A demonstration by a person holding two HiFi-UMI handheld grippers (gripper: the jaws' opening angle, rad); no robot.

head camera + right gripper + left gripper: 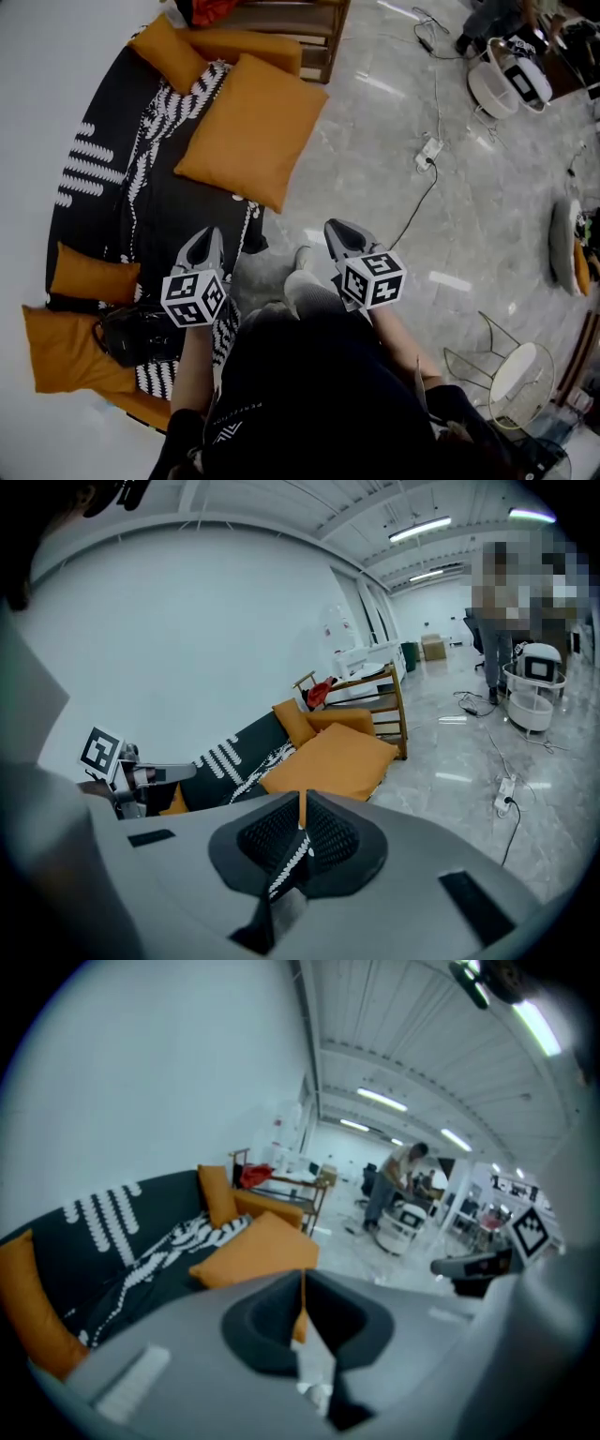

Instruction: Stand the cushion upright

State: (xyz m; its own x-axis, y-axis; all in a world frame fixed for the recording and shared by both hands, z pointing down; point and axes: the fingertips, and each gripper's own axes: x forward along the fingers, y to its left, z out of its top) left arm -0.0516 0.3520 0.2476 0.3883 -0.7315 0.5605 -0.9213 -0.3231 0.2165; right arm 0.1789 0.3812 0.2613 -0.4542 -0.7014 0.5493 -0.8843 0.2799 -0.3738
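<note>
A large orange cushion lies flat on the black-and-white patterned sofa, overhanging its front edge. It also shows in the left gripper view as the cushion and in the right gripper view as the cushion. My left gripper is shut and empty, hovering above the sofa's near edge, short of the cushion. To its right my right gripper is shut and empty over the floor. Both point toward the cushion and touch nothing.
Smaller orange cushions lean at the sofa's far end, others at the near end beside a black bag. A wooden rack stands beyond. A cable and power strip lie on the marble floor; a wire chair stands right.
</note>
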